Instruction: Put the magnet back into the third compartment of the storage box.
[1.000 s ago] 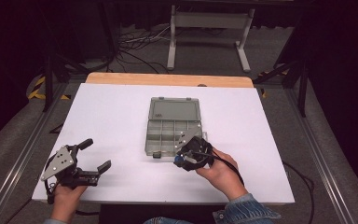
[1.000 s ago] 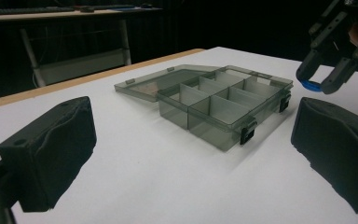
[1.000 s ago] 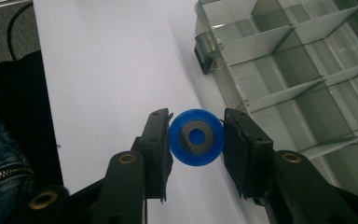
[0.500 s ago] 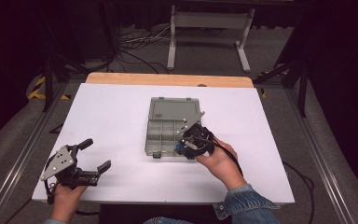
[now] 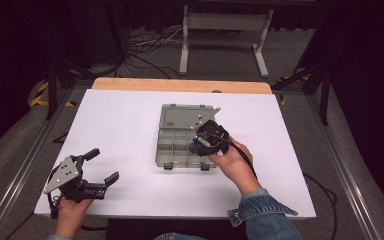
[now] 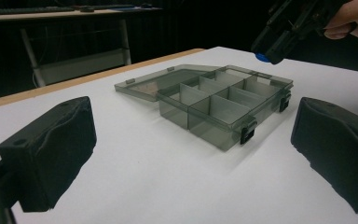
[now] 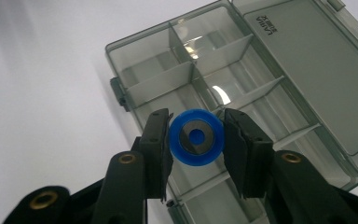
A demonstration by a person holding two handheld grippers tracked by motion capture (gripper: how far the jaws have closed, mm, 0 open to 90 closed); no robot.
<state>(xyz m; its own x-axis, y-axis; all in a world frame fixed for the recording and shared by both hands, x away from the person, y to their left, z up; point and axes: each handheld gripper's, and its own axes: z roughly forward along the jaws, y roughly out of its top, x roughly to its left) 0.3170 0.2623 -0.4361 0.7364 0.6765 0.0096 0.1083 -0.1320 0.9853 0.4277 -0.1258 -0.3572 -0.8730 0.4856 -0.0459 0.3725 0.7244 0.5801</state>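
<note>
While left idles, right hand-held gripper [image 5: 204,141] farther over box [image 5: 186,134].

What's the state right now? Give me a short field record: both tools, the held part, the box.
right tool: shut on blue ring, above the box's compartments
blue ring: round, dark centre, held between the jaws
left tool: open, holding nothing, near table's front left
organizer box: grey translucent, lid open and lying flat behind it
compartments: visible ones look empty
table: white top
</note>
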